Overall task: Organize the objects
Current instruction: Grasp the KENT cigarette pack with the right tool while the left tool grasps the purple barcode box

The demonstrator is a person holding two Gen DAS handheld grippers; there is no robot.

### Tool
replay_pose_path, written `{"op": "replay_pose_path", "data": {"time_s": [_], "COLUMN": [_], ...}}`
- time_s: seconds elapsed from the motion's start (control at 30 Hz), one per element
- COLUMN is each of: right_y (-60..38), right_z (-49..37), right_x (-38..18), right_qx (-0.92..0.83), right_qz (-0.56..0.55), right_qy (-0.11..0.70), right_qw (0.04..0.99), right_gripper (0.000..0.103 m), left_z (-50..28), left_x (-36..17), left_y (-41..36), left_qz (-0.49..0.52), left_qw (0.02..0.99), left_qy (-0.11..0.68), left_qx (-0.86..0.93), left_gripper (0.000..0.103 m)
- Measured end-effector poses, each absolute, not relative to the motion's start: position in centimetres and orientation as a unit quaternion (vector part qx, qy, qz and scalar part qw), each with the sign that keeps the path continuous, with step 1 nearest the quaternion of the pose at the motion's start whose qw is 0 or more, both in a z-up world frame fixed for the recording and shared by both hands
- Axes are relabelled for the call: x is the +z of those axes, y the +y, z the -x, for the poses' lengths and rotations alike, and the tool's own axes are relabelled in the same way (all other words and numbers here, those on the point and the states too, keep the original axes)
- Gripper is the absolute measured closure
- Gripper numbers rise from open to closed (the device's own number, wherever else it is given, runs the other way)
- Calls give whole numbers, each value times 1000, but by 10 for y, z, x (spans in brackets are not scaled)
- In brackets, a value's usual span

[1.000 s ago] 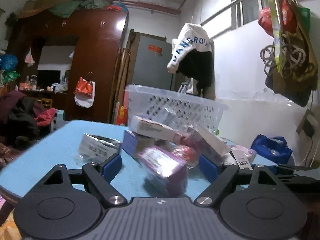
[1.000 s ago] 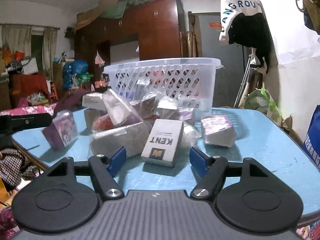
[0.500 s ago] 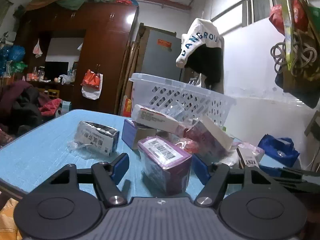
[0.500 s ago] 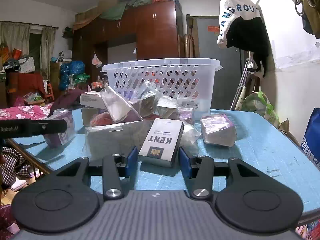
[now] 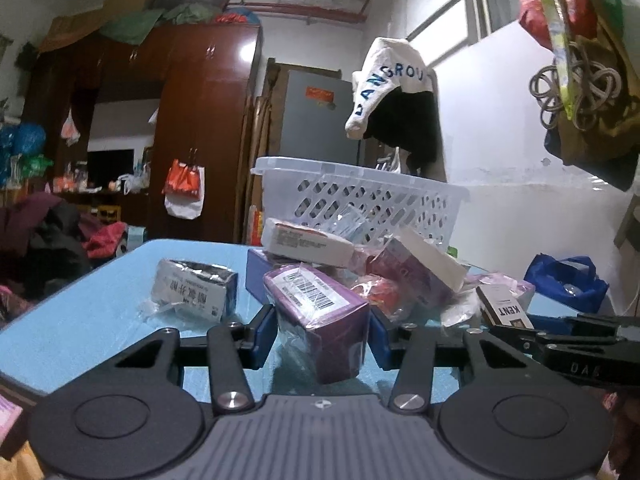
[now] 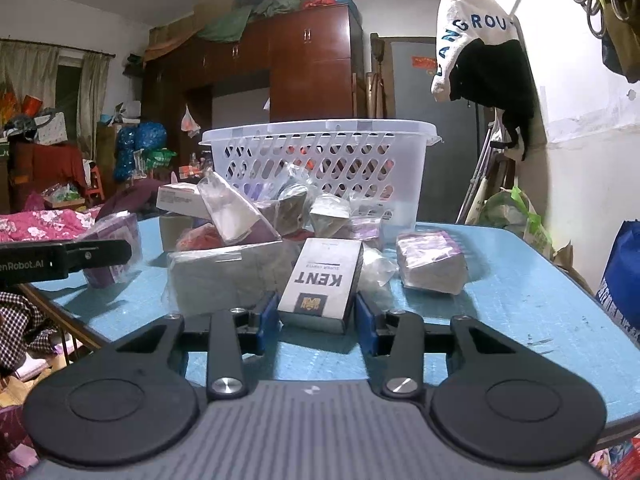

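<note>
The left tool (image 5: pixel 323 334) has its blue pads pressed against both sides of a purple box (image 5: pixel 320 312) wrapped in clear film. The box looks raised off the blue desk (image 5: pixel 80 320), at 12 o'clock from the tool's body. It reads as a light, stiff carton. The film is glossy and likely slippery, so a hold on the flat side walls, low and near the middle, should keep it from twisting out.

The right tool (image 6: pixel 317 322) stands narrow around the near end of the KENT pack (image 6: pixel 322 280). Its pads flank the two long edges, though contact on both sides is hard to confirm. The pack lies flat on the desk, propped a little on the wrapped parcels behind it. It is probably thin card, light and easy to crush, so only modest pressure across the narrow width suits it.

The white basket (image 6: pixel 320 152) sits at 12 o'clock beyond the heap, the likely place for both.
</note>
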State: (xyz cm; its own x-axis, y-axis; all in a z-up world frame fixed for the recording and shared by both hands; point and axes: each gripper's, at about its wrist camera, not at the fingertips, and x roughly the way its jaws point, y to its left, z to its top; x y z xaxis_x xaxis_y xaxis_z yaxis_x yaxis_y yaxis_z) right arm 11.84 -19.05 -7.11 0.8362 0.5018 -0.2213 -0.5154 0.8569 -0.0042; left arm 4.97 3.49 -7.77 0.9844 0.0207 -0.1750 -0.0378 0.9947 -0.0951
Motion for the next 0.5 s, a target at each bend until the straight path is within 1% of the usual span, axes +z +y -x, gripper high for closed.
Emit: {"op": "replay_pose_path", "data": {"time_s": [0.33,0.5], "right_y": [-206,-214], "right_z": [-109,-116], "right_x": [-61,-63], "right_qx": [267,287], "right_qz": [22,8], "right_qy": [79,81], "right_qw": [960,955], "right_gripper": [59,59], "left_z": [-43,-37], "left_x": [-75,-75], "left_y": [28,21], "left_qz": [26,13], "left_qw": [998,999], "left_qy": [61,38], "left_qx": [-11,-30], "left_gripper": [52,52]}}
